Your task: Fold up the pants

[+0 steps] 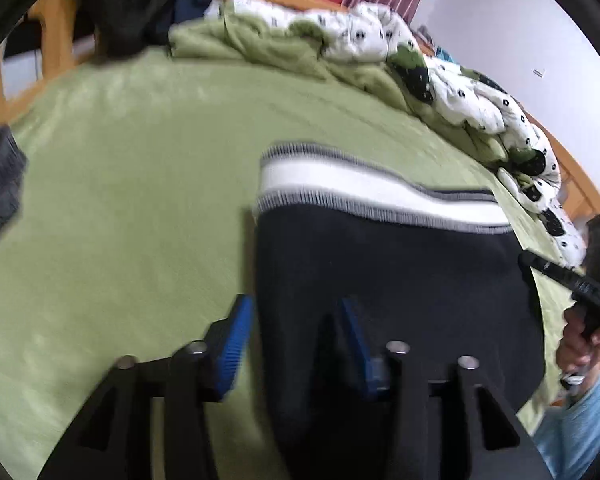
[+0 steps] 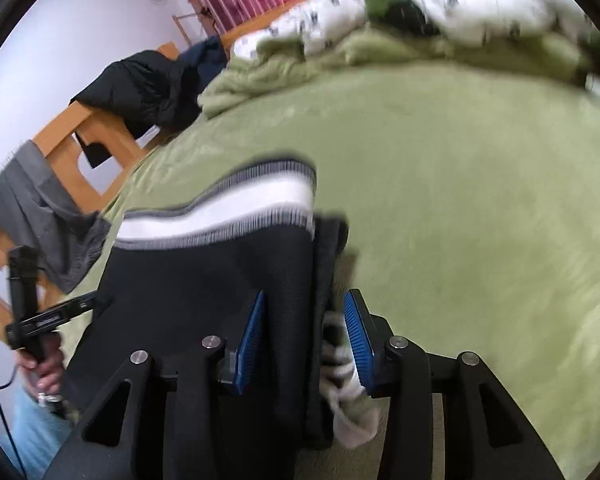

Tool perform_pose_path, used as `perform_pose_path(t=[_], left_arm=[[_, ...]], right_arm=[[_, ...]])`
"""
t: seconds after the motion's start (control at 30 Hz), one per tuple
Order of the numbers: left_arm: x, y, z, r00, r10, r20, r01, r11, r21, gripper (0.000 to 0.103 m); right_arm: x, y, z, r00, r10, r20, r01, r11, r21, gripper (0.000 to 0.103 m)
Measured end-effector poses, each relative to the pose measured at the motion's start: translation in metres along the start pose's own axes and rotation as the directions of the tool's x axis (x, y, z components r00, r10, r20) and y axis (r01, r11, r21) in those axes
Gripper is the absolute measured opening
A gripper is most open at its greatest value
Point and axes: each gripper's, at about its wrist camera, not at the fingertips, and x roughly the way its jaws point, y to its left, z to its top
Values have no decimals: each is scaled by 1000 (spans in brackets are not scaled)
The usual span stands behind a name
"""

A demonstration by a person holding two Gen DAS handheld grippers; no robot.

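Note:
Black pants (image 1: 400,280) with a white and grey striped waistband (image 1: 360,188) lie flat on the green bed cover (image 1: 120,200). My left gripper (image 1: 294,312) is open, its blue pads astride the pants' left edge without pressing on it. In the right wrist view the pants (image 2: 204,272) fill the lower left. My right gripper (image 2: 306,300) is open astride their right edge, with a bunched white piece of cloth (image 2: 348,384) lying by its right pad. Each gripper also shows in the other's view, held by a hand: the right gripper (image 1: 572,288) and the left gripper (image 2: 40,320).
A crumpled white patterned duvet (image 1: 440,64) and a green blanket (image 1: 252,44) lie along the far side of the bed. A black jacket (image 2: 140,88) and a grey garment (image 2: 40,216) hang over the wooden bed frame (image 2: 80,140). Wide green cover (image 2: 480,200) spreads right of the pants.

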Motion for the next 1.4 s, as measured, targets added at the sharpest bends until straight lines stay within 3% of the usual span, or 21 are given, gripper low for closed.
perform_pose_path(t=[0.13,0.23,0.27,0.3,0.37,0.5,0.57,0.7,0.8,0.9,1.0,1.23,1.4], left_arm=[[-7,-3,15,999,-26,44,26,1000,-3,58],[-6,-11,23,998,-26,63,25,1000,11,58],[-6,-13,25,997,-28,67,26,999,21,58],[-8,-14,25,997,-33,74,31,999,32,58],[-11,-17,23,995,-46,90,43,998,45,58],[-1,-29,27,993,-73,91,69,996,51,58],[3,-38,30,994,-70,85,64,995,73,58],[14,-59,45,992,-30,120,15,993,119,58],[41,-66,52,997,25,69,-33,993,116,58],[59,-62,51,997,69,36,-73,991,113,57],[64,-54,51,998,59,32,-62,993,104,57],[75,-57,47,994,98,43,-103,986,129,57],[73,-58,45,995,88,35,-92,988,126,57]], right_arm=[[16,12,26,1000,-15,23,15,1000,-14,41],[46,12,29,998,-41,-43,41,999,-2,28],[43,13,27,999,-41,-19,41,999,-27,17],[36,13,26,1000,-30,1,30,998,-47,15],[13,-1,21,997,53,52,-53,999,1,15],[28,-8,2,997,-72,-1,71,996,-56,18],[19,-2,12,997,-78,1,78,995,-58,22],[-6,30,35,988,-101,119,113,988,-101,22],[9,55,41,992,-101,76,113,977,-183,25],[49,59,33,981,-191,11,189,953,-236,26],[60,50,24,979,-200,46,205,953,-223,26],[73,47,29,978,-200,49,206,951,-232,26],[74,47,30,982,-185,49,191,956,-223,26]])
